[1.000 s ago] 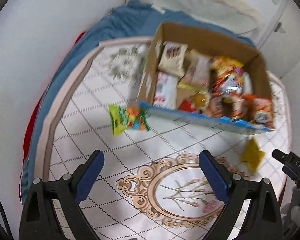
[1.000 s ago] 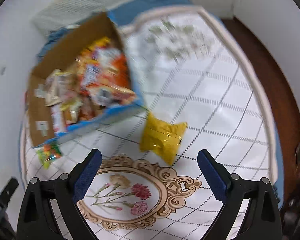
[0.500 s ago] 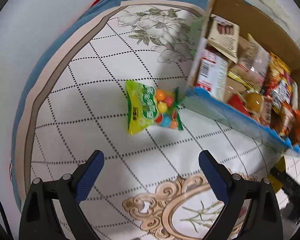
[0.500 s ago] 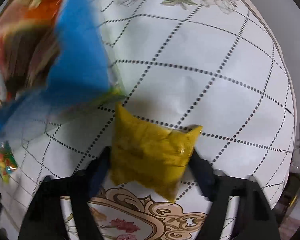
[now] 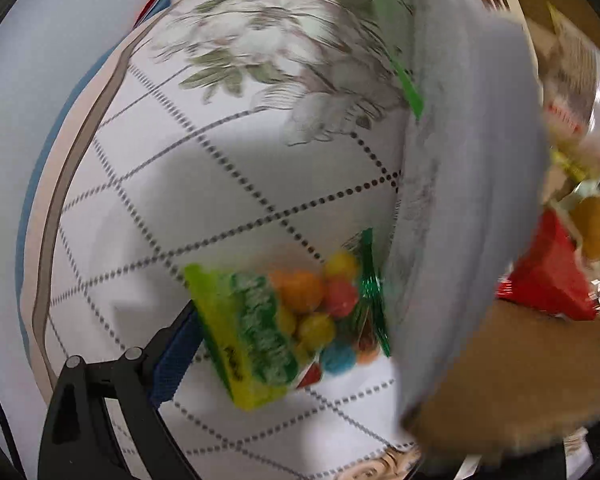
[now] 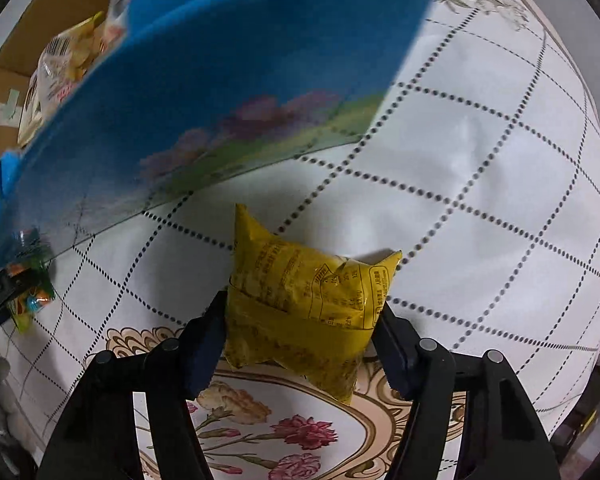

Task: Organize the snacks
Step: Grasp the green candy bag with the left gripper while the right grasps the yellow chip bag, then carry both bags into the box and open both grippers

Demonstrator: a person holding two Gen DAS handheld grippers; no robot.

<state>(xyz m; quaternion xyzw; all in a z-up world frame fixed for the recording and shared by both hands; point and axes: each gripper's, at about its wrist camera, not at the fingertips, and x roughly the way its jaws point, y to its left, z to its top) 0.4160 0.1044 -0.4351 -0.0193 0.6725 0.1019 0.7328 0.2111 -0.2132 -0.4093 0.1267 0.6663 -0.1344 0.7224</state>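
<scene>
A yellow snack packet [image 6: 304, 312] lies on the patterned tablecloth, and my right gripper [image 6: 300, 334] has its two fingers pressed against the packet's two sides. A green-and-yellow bag of coloured candy balls [image 5: 288, 320] lies beside the cardboard box [image 5: 480, 364]. My left gripper's left finger [image 5: 176, 356] touches the bag's left edge; its right finger is hidden behind the box flap, so I cannot tell its state. The candy bag also shows at the far left of the right wrist view [image 6: 30, 300].
The cardboard box holds several snack packets, among them a red one [image 5: 548, 280]. Its blue printed flap [image 6: 228, 80] hangs over the cloth just above the yellow packet. The round table's edge [image 5: 44, 240] curves along the left, with a pale wall beyond.
Both grippers moved forward and down. The right fingers closed in on the yellow packet. The left gripper came right up to the candy bag, close beside the box.
</scene>
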